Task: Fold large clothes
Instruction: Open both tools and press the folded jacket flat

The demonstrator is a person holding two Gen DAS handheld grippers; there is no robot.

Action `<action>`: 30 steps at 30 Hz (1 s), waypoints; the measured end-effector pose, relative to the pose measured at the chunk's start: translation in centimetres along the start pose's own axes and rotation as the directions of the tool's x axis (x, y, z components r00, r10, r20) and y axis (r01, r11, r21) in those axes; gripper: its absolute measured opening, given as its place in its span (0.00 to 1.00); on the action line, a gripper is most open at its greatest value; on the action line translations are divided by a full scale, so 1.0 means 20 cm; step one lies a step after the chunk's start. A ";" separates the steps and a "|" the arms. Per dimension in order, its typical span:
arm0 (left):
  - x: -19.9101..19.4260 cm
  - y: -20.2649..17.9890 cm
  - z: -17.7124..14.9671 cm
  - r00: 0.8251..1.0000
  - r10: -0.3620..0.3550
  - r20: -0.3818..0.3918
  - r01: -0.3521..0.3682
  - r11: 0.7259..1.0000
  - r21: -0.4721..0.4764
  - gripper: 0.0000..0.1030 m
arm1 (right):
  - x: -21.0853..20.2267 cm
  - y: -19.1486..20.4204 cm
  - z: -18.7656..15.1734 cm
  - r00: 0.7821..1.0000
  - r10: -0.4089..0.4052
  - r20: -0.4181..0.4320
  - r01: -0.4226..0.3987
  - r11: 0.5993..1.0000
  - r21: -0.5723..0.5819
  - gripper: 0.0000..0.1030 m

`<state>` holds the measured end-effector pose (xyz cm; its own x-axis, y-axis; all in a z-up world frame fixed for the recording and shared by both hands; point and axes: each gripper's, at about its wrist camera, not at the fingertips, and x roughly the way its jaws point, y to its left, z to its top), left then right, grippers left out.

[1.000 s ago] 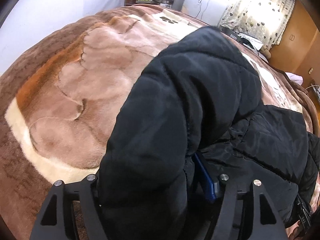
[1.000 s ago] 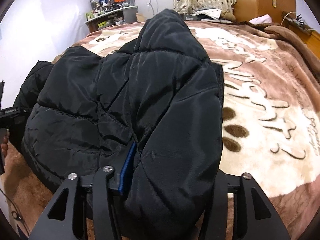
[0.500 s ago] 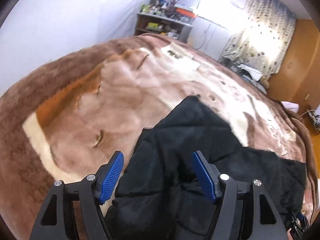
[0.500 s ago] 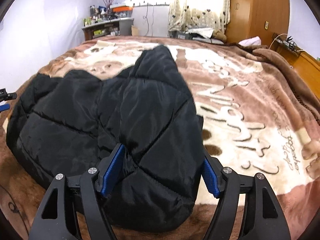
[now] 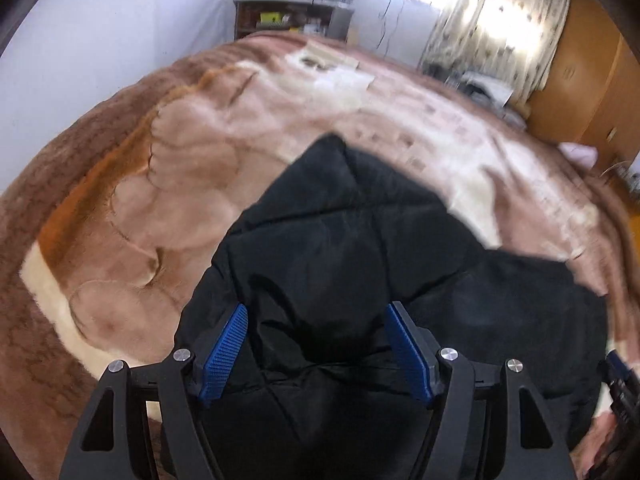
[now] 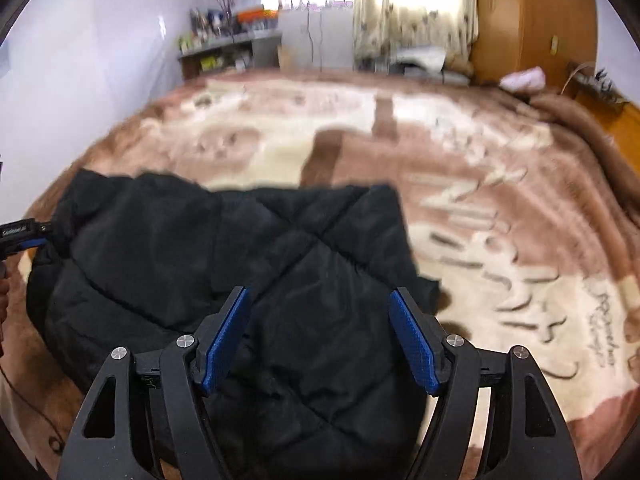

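Observation:
A black quilted puffer jacket (image 5: 360,248) lies folded over on the brown and cream blanket (image 5: 192,168). My left gripper (image 5: 316,308) hovers above the jacket's near left part, open, both blue pads bare and nothing between them. My right gripper (image 6: 318,292) hangs open over the jacket (image 6: 224,248) near its right edge, pads clear of the cloth. The other gripper's tip shows at each view's edge: the right gripper (image 5: 620,380) in the left wrist view, the left gripper (image 6: 24,236) in the right wrist view.
The blanket (image 6: 500,208) covers a wide bed. Behind it stand a cluttered shelf (image 6: 228,52), a curtained window (image 6: 412,4) and a wooden wardrobe (image 6: 532,16). A white wall (image 5: 100,40) runs along the bed's left side.
Both grippers had a thick fold of the jacket between their fingers. They let go, lifted and drew back. The jacket now lies flatter on the blanket.

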<state>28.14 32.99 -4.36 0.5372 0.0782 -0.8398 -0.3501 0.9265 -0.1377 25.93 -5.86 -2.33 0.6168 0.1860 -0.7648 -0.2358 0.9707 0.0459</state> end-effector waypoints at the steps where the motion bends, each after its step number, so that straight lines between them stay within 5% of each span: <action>1: 0.02 0.00 -0.01 1.000 0.005 -0.003 -0.005 1.000 0.006 0.68 | 0.05 -0.01 0.00 1.000 -0.001 -0.025 0.002 1.000 0.006 0.69; 12: 0.10 -0.03 -0.01 0.997 0.054 -0.053 -0.052 0.998 0.032 0.69 | 0.22 -0.11 -0.01 0.985 -0.088 -0.150 0.099 0.993 0.065 0.69; 20: -0.14 -0.06 -0.10 1.000 0.008 -0.008 -0.009 1.000 -0.006 0.69 | -0.09 -0.02 -0.02 0.994 -0.108 -0.032 0.109 0.994 0.029 0.69; 30: -0.51 -0.27 -0.47 0.998 -0.012 0.055 0.005 0.992 0.122 0.70 | -0.47 0.13 -0.22 0.997 -0.069 0.033 0.068 0.997 0.045 0.69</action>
<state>17.36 23.75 0.01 0.5826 0.0871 -0.8081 -0.2508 0.9650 -0.0768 16.16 -5.74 2.07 0.6564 0.1233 -0.7443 -0.1598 0.9869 0.0226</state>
